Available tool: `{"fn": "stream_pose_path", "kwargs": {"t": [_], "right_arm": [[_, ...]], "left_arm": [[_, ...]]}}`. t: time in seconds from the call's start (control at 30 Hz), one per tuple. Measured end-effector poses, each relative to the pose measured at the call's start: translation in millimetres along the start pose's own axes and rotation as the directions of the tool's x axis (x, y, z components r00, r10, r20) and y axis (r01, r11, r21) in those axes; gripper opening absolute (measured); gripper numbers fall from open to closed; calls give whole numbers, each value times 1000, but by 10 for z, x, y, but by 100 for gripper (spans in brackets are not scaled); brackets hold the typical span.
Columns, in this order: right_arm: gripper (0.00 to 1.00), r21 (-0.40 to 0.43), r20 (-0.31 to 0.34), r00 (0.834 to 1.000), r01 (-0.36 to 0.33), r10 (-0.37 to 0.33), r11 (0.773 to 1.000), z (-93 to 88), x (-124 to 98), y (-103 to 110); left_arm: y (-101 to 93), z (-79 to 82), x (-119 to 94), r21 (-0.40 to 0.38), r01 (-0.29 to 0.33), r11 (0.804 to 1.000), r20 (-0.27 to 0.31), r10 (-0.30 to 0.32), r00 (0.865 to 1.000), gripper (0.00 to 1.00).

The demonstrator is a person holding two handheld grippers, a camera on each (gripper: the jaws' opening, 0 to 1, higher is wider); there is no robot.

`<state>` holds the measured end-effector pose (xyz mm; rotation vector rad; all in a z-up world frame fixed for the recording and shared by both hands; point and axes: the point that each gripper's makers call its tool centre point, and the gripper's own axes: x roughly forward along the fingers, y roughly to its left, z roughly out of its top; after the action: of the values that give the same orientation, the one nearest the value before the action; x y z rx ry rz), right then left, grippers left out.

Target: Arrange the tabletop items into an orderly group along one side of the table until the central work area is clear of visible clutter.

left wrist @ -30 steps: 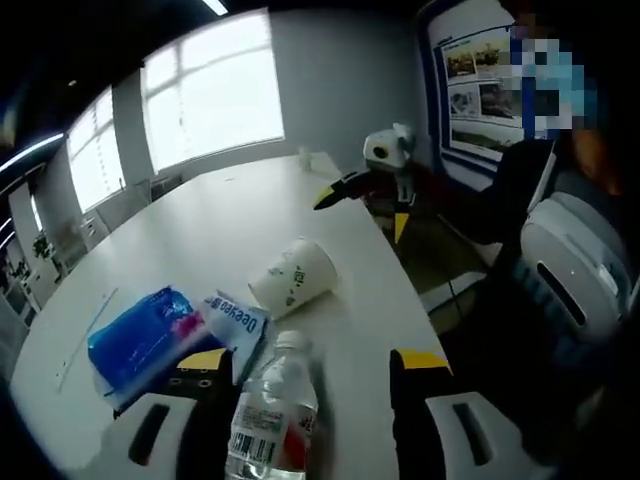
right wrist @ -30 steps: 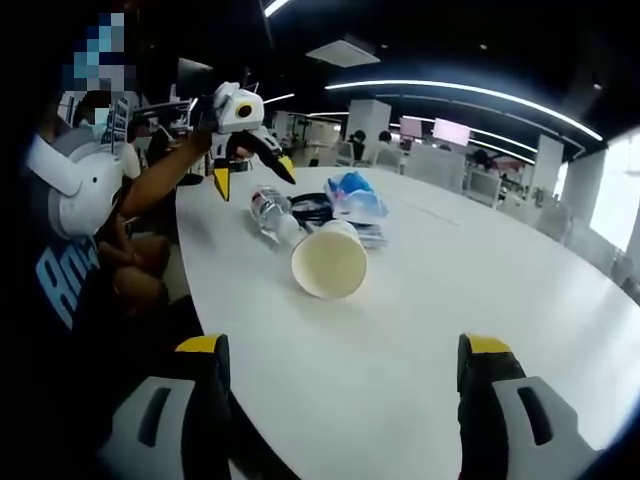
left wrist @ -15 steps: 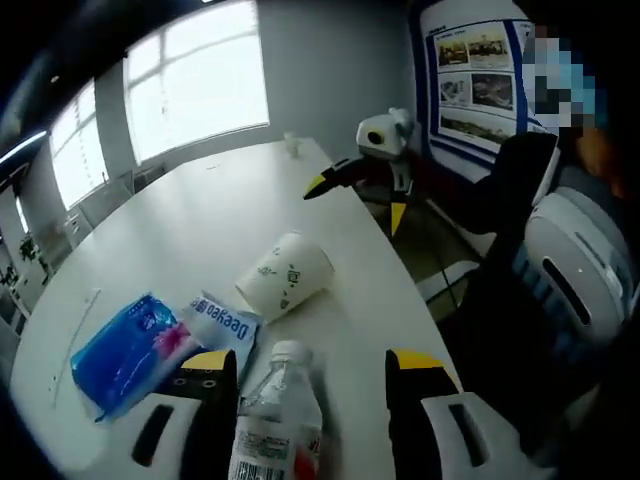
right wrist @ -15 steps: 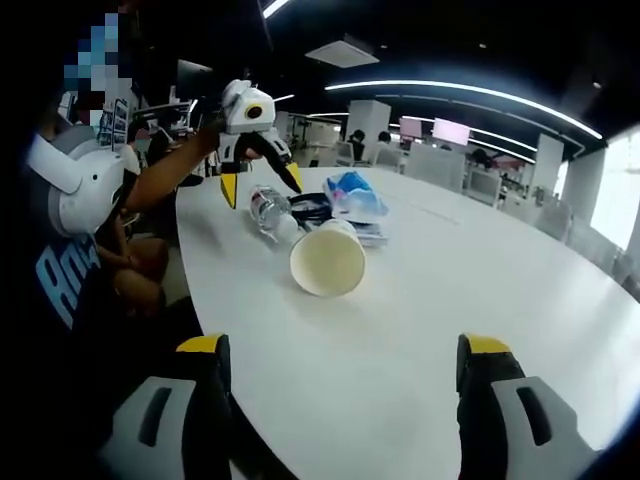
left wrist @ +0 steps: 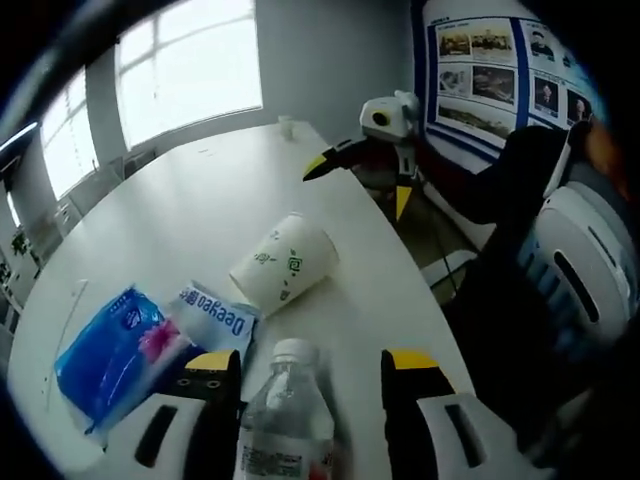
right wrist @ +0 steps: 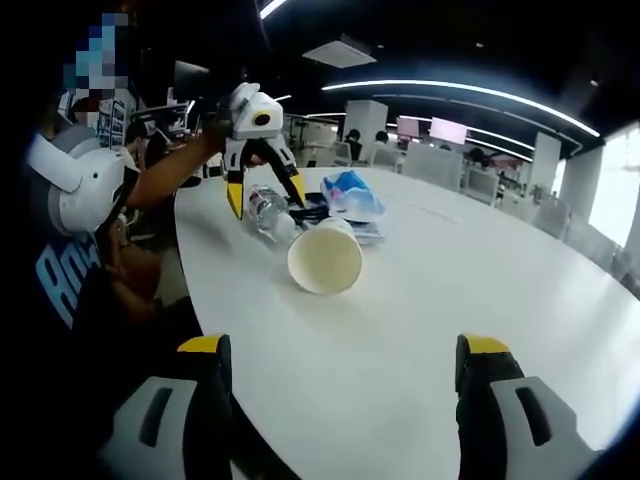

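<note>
Clear plastic water bottle [left wrist: 288, 420] lying on white table [left wrist: 200, 210] between left gripper's [left wrist: 310, 362] spread jaws, tipped white paper cup [left wrist: 282, 264] beyond bottle, blue tissue packs [left wrist: 120, 340] beside it, right gripper [right wrist: 340, 348] spread, empty.

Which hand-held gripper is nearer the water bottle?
The left. Its jaws straddle the water bottle lying on the table; the right hand-held gripper hangs back, with the tipped paper cup between.

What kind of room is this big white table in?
Probably an open office or meeting area: a long white table, desks with screens and people in the background, and strip ceiling lights.
</note>
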<state>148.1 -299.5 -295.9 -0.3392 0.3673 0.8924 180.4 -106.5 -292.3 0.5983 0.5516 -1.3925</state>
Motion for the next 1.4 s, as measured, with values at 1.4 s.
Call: {"fn": "stream_pose_path", "kwargs": {"t": [1.4], "right_arm": [[100, -16, -29, 999, 42, -43, 999, -133, -31, -74]], "left_arm": [[69, -117, 280, 10, 23, 1000, -82, -22, 996, 23]]}}
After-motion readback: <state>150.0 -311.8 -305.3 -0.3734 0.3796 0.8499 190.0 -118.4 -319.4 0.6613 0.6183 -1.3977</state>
